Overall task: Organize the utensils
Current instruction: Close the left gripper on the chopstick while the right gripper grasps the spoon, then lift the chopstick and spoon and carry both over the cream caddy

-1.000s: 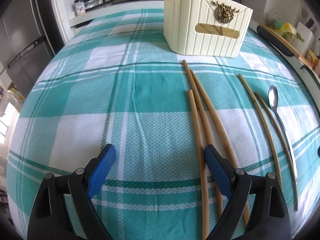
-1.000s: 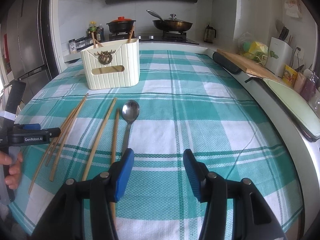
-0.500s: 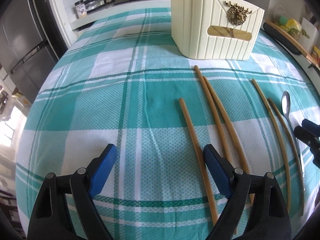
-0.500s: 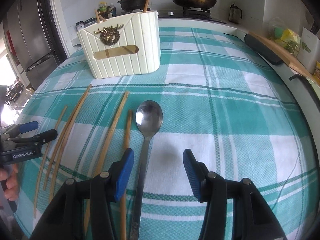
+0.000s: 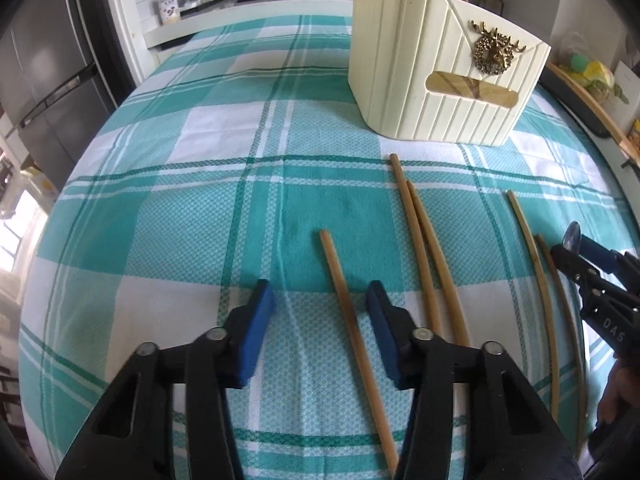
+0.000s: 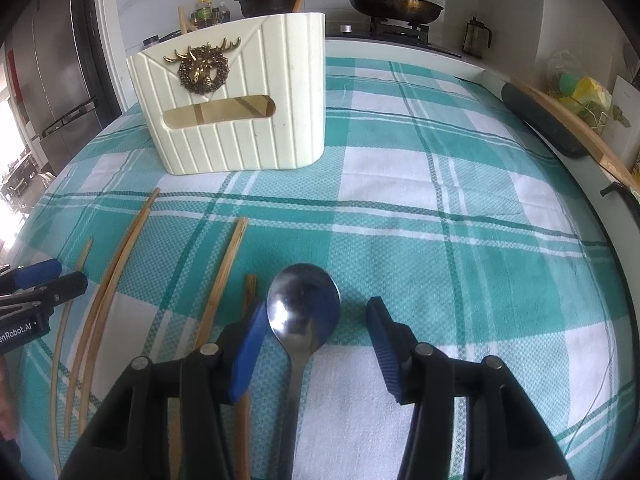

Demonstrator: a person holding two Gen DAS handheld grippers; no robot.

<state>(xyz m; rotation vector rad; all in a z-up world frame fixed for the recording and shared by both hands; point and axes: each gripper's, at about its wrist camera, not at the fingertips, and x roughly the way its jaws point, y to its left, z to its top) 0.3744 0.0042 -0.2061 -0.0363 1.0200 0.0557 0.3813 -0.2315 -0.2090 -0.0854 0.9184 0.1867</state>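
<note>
Closing on a single chopstick (image 5: 352, 320), the left gripper (image 5: 320, 312) had its jaws narrowing with the stick lying between them, nearer the right pad; neither pad pressed on it yet, so nothing was held. Two more chopsticks (image 5: 424, 248) lay just right of the gripper, and the cream utensil holder (image 5: 436, 80) stood well ahead and to the right on the checked table (image 5: 160, 200). A good grasp probably needed the stick centred first, pads low to the cloth, without catching the neighbouring pair.

Right wrist view: the right gripper (image 6: 314, 328) was also closing, with the spoon (image 6: 302, 308) bowl between the jaws and close to the left pad, not yet clamped. One chopstick end (image 6: 250, 284) sat just beyond that left pad. Pinching at the neck below the bowl likely held better than the rounded bowl. Holder stood ahead, left.
</note>
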